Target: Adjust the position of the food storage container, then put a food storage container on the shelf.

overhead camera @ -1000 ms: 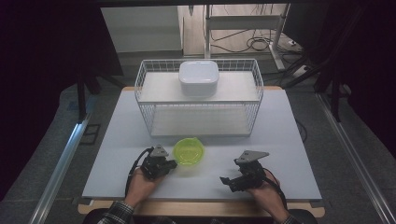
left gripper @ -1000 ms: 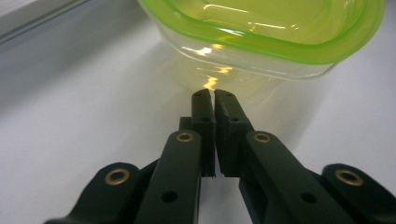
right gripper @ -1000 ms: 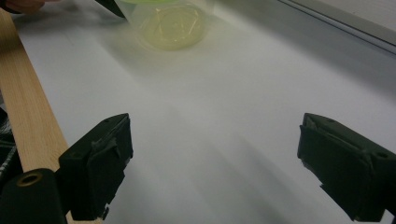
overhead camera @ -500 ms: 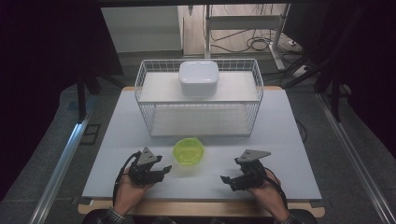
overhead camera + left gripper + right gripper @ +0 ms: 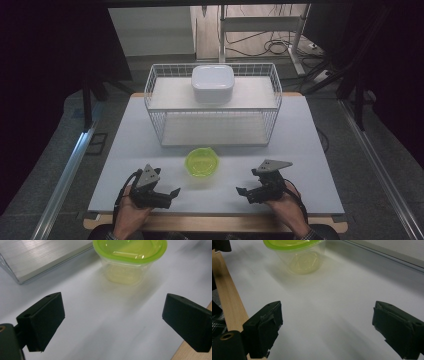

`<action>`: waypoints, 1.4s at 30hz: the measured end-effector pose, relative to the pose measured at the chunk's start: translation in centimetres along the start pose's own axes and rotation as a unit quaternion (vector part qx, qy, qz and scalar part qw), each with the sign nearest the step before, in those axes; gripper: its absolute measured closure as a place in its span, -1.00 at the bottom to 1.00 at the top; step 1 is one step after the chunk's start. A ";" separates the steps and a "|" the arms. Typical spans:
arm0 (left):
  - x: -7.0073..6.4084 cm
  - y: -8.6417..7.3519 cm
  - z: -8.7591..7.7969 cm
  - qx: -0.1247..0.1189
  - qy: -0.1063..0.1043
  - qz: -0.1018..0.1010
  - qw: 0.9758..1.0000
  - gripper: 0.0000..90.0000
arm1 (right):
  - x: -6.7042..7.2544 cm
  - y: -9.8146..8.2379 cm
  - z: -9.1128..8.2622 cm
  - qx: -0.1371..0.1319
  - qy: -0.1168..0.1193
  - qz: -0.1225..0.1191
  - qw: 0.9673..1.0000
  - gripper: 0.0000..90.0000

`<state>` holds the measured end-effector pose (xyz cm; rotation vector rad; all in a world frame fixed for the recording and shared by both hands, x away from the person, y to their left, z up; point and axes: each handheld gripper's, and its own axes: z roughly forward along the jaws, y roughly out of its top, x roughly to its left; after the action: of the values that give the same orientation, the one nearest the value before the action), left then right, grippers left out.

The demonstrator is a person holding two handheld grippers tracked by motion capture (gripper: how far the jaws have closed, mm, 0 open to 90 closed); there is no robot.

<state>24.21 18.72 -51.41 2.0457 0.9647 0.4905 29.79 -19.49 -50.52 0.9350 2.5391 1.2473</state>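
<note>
A clear tub with a lime-green lid (image 5: pixel 203 162) stands on the white tabletop, in front of the wire rack. My left gripper (image 5: pixel 171 196) lies to its front left, apart from it. Its jaws have just been opening and stand wide with nothing between them. The left gripper view shows that gripper (image 5: pixel 113 308) over bare table, with the tub (image 5: pixel 130 260) ahead. My right gripper (image 5: pixel 243 194) rests at the tub's front right, open and empty. In the right gripper view its jaws (image 5: pixel 327 311) frame bare table, the tub (image 5: pixel 297 257) farther off at upper left.
A white wire rack (image 5: pixel 212 122) with two shelves stands at the back of the table, and a white lidded box (image 5: pixel 213 82) sits on its top shelf. The wooden front edge (image 5: pixel 215 224) runs just behind both hands. Dark chairs and cables lie beyond the table.
My left gripper has drawn back to the left, away from the green-lidded tub, and its jaws have opened wide. The tub and the right gripper stay where they were.
</note>
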 end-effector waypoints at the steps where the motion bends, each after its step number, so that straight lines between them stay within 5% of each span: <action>1: 0.0 -0.1 0.0 0.001 0.003 0.004 1.000 -0.93 | 0.0 0.0 0.0 -0.001 0.001 0.001 1.000 -0.79; 16: 0.4 -0.5 0.6 -0.006 -0.009 0.007 1.000 -0.95 | -0.5 0.1 0.2 -0.012 -0.018 0.001 1.000 -0.86; 27: 0.4 -0.6 0.7 -0.003 -0.005 0.018 1.000 -0.93 | -1.5 1.9 0.7 -0.033 0.016 0.028 0.999 -0.88; 31: 0.3 -0.5 0.8 -0.002 -0.007 0.018 1.000 -0.93 | -1.9 2.8 0.9 -0.032 0.029 0.060 0.997 -0.88; 42: 0.4 -0.6 0.8 -0.003 -0.009 0.011 1.000 -0.93 | -2.6 6.1 2.5 -0.024 0.037 0.063 0.997 -0.53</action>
<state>24.70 18.83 -52.34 2.0550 0.9295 0.4844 35.68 -16.66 -47.79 1.0741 2.5283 1.3955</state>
